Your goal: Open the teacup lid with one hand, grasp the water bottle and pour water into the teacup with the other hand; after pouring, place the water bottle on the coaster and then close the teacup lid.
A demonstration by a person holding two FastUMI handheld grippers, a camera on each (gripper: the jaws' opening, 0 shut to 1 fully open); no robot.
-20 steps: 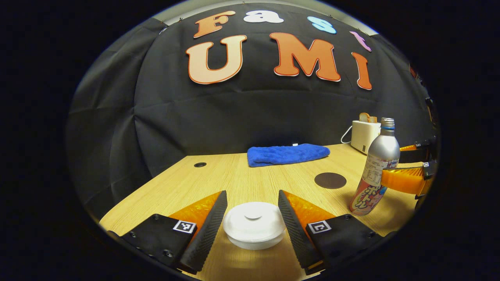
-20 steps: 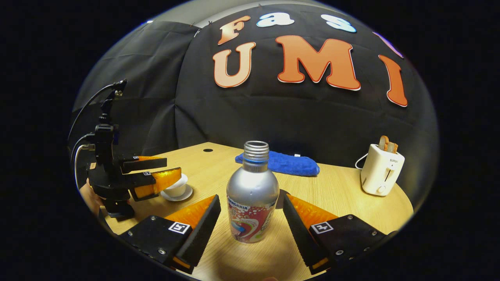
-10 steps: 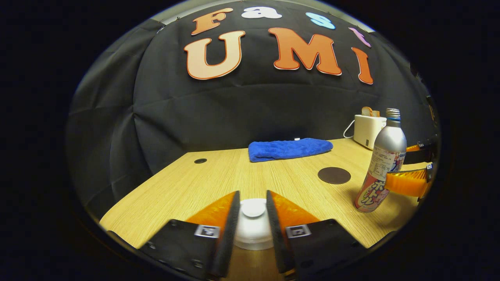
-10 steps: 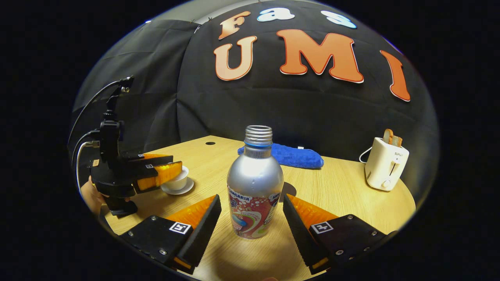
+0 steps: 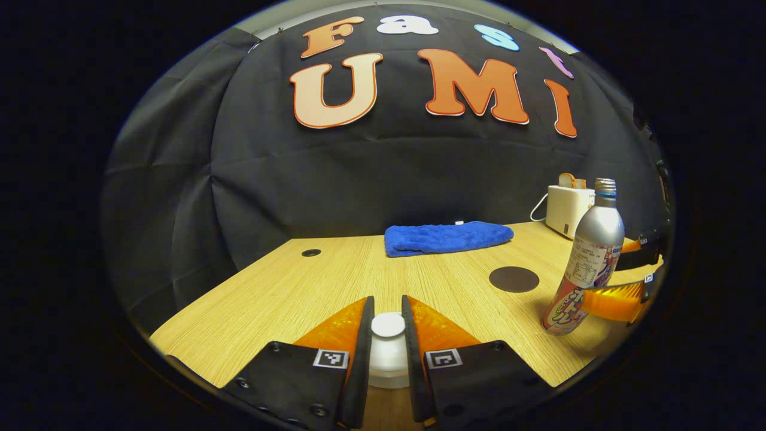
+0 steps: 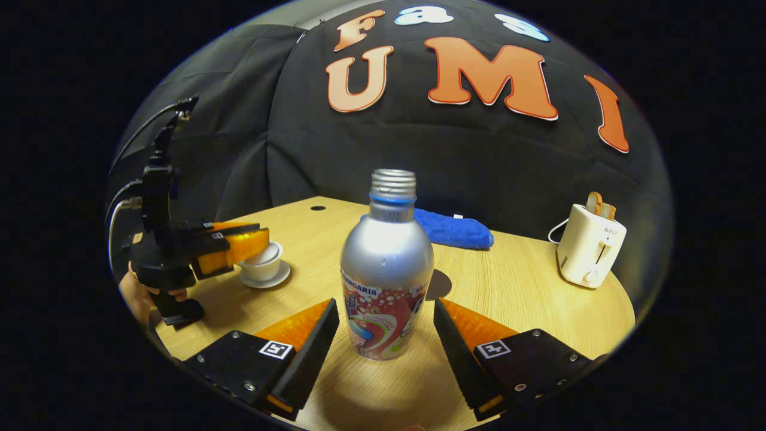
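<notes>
My left gripper (image 5: 388, 306) is shut on the round knob of the white teacup lid (image 5: 388, 359), low in the left gripper view. In the right gripper view that gripper (image 6: 242, 248) sits over the white teacup (image 6: 262, 267) on its saucer (image 6: 267, 280); I cannot tell if the lid is lifted. The silver water bottle (image 6: 386, 281), uncapped with a red label, stands upright between the fingers of my open right gripper (image 6: 386, 304), with gaps on both sides. The bottle (image 5: 585, 257) and the right gripper (image 5: 622, 281) also show far right in the left gripper view. A dark round coaster (image 5: 513, 279) lies on the table.
A folded blue towel (image 5: 447, 237) lies at the back of the wooden table (image 5: 287, 287). A white toaster (image 6: 589, 251) with bread in it stands at the back right, its cord trailing behind. A small round hole (image 5: 310, 252) is in the tabletop at the back left.
My left gripper's fingers have closed from wide open onto the lid's knob. My right gripper has edged closer to the bottle and stays open.
</notes>
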